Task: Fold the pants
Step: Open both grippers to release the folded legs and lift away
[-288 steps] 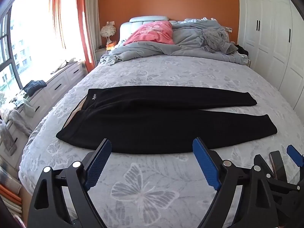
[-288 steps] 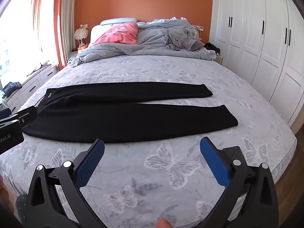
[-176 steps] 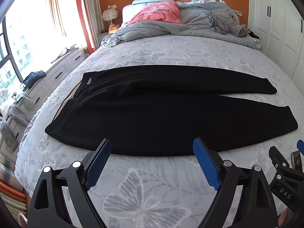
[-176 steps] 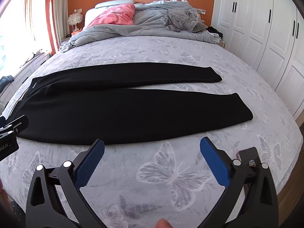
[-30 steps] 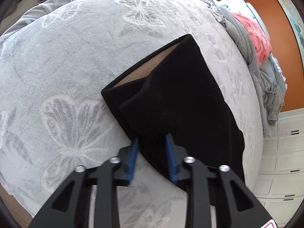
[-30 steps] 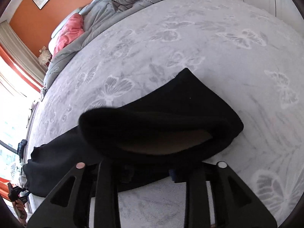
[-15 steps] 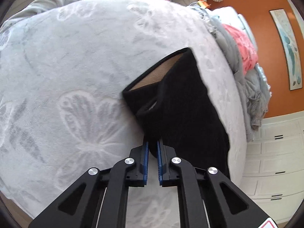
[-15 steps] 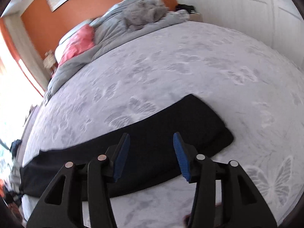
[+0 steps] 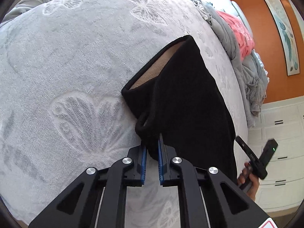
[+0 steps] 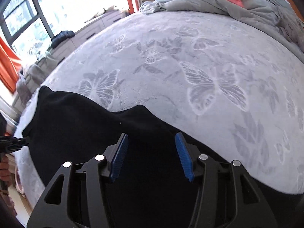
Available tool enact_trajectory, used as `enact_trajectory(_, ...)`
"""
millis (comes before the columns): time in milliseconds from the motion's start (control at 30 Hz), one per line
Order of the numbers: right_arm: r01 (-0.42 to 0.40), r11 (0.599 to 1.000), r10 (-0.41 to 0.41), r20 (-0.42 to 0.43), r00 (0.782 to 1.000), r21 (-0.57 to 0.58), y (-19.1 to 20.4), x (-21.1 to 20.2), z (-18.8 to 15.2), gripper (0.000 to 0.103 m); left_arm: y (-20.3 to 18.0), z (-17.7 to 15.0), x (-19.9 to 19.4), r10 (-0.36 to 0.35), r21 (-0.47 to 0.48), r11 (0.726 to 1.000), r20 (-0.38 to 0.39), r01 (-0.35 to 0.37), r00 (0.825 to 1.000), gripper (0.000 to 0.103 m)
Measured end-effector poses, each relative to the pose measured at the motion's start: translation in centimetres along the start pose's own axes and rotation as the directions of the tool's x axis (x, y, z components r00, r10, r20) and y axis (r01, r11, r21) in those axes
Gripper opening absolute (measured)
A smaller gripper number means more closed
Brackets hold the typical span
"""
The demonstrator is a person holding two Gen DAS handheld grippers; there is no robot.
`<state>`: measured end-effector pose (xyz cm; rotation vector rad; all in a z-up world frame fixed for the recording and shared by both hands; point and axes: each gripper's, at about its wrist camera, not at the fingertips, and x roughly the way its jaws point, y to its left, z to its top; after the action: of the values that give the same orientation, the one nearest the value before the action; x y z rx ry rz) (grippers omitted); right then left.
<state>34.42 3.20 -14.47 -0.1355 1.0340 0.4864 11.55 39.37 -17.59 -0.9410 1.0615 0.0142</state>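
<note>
Since a second ago the left gripper point(image 9: 151, 153) has shut on the waist corner of the pants point(image 9: 186, 95), and the right gripper point(image 10: 151, 153) has swung off the leg end to over the middle of the pants, its jaws having just been opening, nothing between them now. The legs are already laid one on the other, and the pants lie as a long black strip on the bed point(image 9: 66, 57), waist end by the left gripper, the tan lining showing in the waist opening. Left jaws are pressed nearly together, pinching a bunched fold of fabric; right jaws are spread halfway, hovering above the cloth, no contact that I can see. Risks: the left pinch looks like it has only the corner edge, so a pull could slip it out or drag just the top layer and skew the stack; if the right closes on one layer at mid-length, the next fold would come out crooked; the cloth already humps near the right jaws, so a wrinkle could get folded in. Both grippers point steeply down at the bed, the left low at the near edge. The right hand point(image 9: 250, 180) shows at the side of the left view, well apart.
</note>
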Motion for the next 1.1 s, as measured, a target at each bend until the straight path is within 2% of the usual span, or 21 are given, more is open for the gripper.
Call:
enact_trajectory(67,-0.001,0.999,-0.003,-0.075,0.997,-0.045,1.1,3.0,0.6,0.013,0.3,-0.1,-0.1,-0.006,0.021,1.0,-0.005,0.006,1.0,0.008)
enact_trajectory(133,0.056,0.995,-0.056,-0.006,0.998,-0.083,2.2,2.1,2.1,0.006,0.8,-0.2,-0.4,-0.005,0.043,0.999,-0.009,0.006,1.0,0.008)
enact_trajectory(200,0.037,0.998,-0.035,0.065,0.997,-0.04,1.8,1.0,3.5,0.006,0.8,-0.4,-0.7,0.012,0.078,0.997,-0.001,-0.012,1.0,0.01)
enact_trajectory(233,0.052,0.998,-0.051,0.046,0.998,-0.029,1.2,1.9,4.0,0.009,0.3,-0.5,-0.5,0.024,0.093,0.995,0.007,-0.024,1.0,0.012)
enact_trajectory(267,0.049,0.999,-0.049,0.003,0.999,-0.011,0.5,2.8,4.1,0.019,-0.4,-0.6,-0.2,0.039,0.113,0.993,0.018,-0.04,0.999,0.014)
enact_trajectory(300,0.047,0.999,-0.047,-0.006,0.999,0.018,-0.1,2.7,3.6,0.023,-0.9,-0.9,-0.5,0.056,0.138,0.989,0.037,-0.06,0.998,0.016)
enact_trajectory(367,0.011,0.999,-0.015,0.091,0.996,0.044,-0.1,-0.3,2.2,0.024,-2.1,-1.8,-1.4,0.109,0.187,0.975,0.072,-0.12,0.991,0.02)
enact_trajectory(433,-0.03,0.999,0.023,0.164,0.986,0.04,0.2,-3.5,-0.2,0.023,-3.3,-2.6,-3.1,0.11,0.223,0.965,0.118,-0.134,0.987,0.033)
enact_trajectory(467,-0.033,0.999,0.027,0.163,0.986,0.036,0.5,-4.2,-1.4,0.021,-3.7,-2.8,-3.7,0.102,0.226,0.965,0.141,-0.132,0.985,0.035)
enact_trajectory(533,-0.074,0.996,0.07,0.093,0.993,0.044,0.8,-3.3,-4.1,0.02,-4.8,-2.8,-4.5,0.07,0.21,0.972,0.168,-0.105,0.983,0.04)
enact_trajectory(600,-0.019,0.999,0.02,-0.005,1.0,0.029,1.0,-0.9,-6.7,0.018,-6.3,-2.4,-3.5,0.079,0.226,0.967,0.181,-0.119,0.98,0.043)
enact_trajectory(633,-0.025,0.999,0.024,0.023,0.999,0.039,0.8,-1.3,-7.7,0.017,-6.9,-2.0,-2.4,0.139,0.239,0.953,0.196,-0.185,0.971,0.045)
enact_trajectory(700,-0.073,0.994,0.069,0.051,0.996,0.085,0.6,-3.8,-8.9,0.02,-7.2,-1.1,0.1,0.296,0.253,0.902,0.231,-0.351,0.927,0.045)
enact_trajectory(767,-0.124,0.989,0.117,0.085,0.989,0.075,0.7,-6.0,-10.3,0.023,-5.9,0.4,2.4,0.401,0.257,0.853,0.233,-0.454,0.886,0.044)
enact_trajectory(833,-0.059,0.998,0.06,-0.02,0.998,0.027,0.8,-5.5,-12.2,0.022,-4.9,1.7,2.1,0.381,0.201,0.876,0.266,-0.438,0.885,0.046)
enact_trajectory(933,-0.072,0.997,0.073,-0.008,0.997,0.036,-0.1,-7.7,-14.4,0.022,-5.6,3.7,2.1,0.462,0.158,0.841,0.287,-0.517,0.839,0.043)
enact_trajectory(967,-0.064,0.996,0.064,0.01,0.998,0.054,-0.7,-9.2,-15.0,0.023,-5.6,4.1,1.9,0.479,0.133,0.84,0.273,-0.525,0.835,0.041)
enact_trajectory(1000,-0.051,0.996,0.047,0.052,0.998,0.075,-1.8,-11.3,-15.8,0.023,-5.7,4.1,1.4,0.471,0.104,0.855,0.258,-0.509,0.844,0.036)
enact_trajectory(1033,-0.023,0.994,0.014,0.091,0.996,0.103,-3.5,-13.3,-16.7,0.023,-6.3,3.9,0.4,0.434,0.092,0.878,0.264,-0.471,0.861,0.036)
enact_trajectory(1067,0.021,0.988,-0.038,0.11,0.993,0.15,-5.8,-15.0,-17.7,0.023,-7.1,3.1,-0.6,0.403,0.098,0.89,0.287,-0.445,0.869,0.036)
enact_trajectory(1100,0.068,0.977,-0.093,0.115,0.989,0.202,-8.2,-16.4,-18.8,0.023,-8.2,2.1,-1.2,0.395,0.117,0.886,0.313,-0.448,0.864,0.038)
